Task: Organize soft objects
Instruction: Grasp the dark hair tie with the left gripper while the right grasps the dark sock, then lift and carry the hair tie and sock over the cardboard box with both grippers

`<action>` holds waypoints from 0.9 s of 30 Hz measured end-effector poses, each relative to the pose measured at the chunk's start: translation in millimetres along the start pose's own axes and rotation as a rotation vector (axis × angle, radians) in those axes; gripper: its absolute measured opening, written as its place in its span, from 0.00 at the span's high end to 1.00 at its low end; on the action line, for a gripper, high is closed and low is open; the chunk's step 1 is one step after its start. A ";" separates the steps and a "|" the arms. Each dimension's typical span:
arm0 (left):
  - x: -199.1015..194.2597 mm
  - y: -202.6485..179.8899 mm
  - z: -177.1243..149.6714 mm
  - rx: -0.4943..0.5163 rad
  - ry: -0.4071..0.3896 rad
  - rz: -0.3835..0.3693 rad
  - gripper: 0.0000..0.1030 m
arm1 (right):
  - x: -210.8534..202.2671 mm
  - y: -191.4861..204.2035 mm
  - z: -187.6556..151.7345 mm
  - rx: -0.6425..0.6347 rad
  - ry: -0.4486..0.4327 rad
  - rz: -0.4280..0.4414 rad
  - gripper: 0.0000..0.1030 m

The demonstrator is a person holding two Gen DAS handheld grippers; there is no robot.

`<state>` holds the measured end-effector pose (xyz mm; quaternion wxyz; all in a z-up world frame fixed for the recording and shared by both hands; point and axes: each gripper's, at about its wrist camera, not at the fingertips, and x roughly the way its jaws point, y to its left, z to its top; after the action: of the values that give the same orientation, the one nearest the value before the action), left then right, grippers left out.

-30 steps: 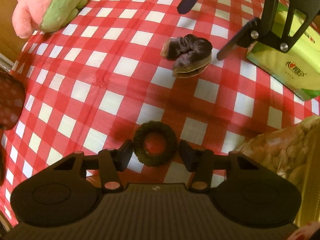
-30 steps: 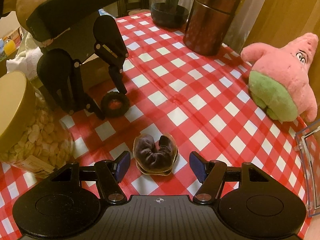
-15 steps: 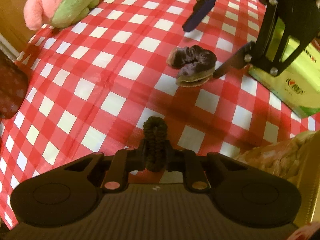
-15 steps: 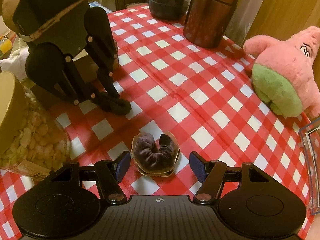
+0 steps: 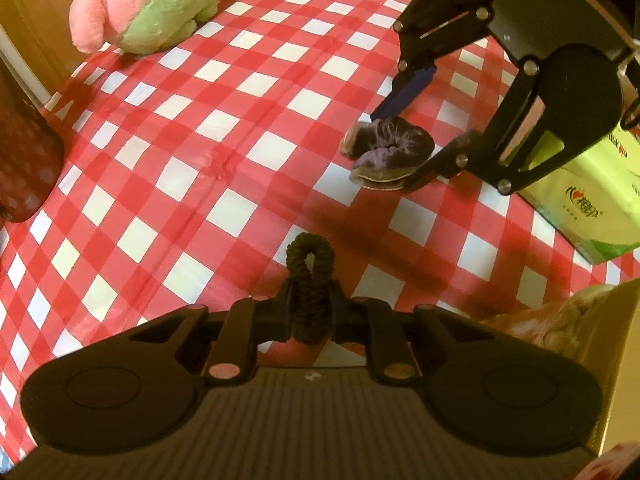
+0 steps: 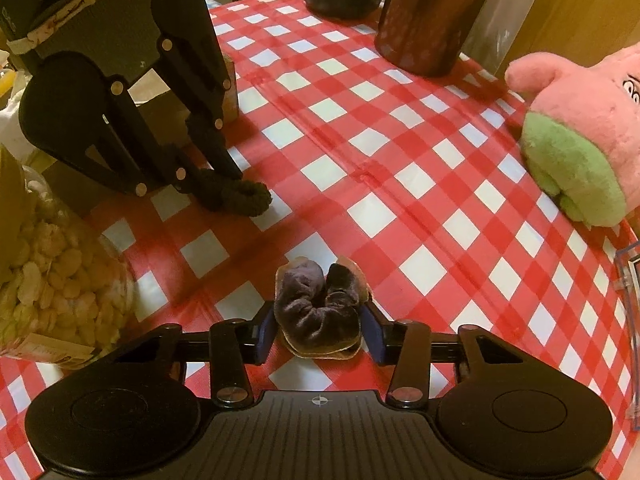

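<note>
A dark green knitted ring-shaped hair scrunchie (image 5: 310, 280) is being squeezed flat between the jaws of the left gripper (image 5: 311, 312), its loop pinched into a narrow upright oval just above the red-and-white checked cloth of the bench (image 5: 224, 128). A dark purple velvet scrunchie with a tan edge (image 6: 320, 312) is being grasped by the right gripper (image 6: 318, 334); the blue-padded jaws are pressed against both of its sides, and it is lying on the bench cloth, well apart from the green one.

Both scrunchies are judged to be very light, soft and easily deformed, with no risk of breakage. Being fabric, neither is expected to slip much; the velvet one may be a bit slicker. Each is best taken across the bunched band, not by a loose fold, so that it is not pulled out of the jaws. The velvet one looks bulkier, so a deeper bite is probably needed.

A pink and green plush starfish toy (image 6: 580, 136) is lying at the far edge of the bench, untouched; it is judged bulkier but also light and compressible.
</note>
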<state>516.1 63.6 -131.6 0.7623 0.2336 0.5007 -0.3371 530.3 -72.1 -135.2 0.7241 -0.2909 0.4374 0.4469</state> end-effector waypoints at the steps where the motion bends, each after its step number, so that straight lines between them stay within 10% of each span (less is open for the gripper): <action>1: 0.0 -0.1 0.2 -0.003 -0.002 0.000 0.85 | -0.3 0.3 0.6 0.001 -0.001 -0.001 0.63; 9: -5.1 -1.3 1.4 -0.021 -0.015 0.019 0.85 | -4.6 0.3 1.7 0.007 -0.007 -0.034 0.87; 27: -53.6 -14.7 14.3 -0.124 -0.071 0.135 0.85 | -57.9 3.0 -0.8 0.090 -0.063 -0.163 0.89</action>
<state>499.3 58.9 -76.9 0.8135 0.2071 0.4764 -0.2615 514.7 -94.2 -83.9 0.7837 -0.2785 0.4092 0.3752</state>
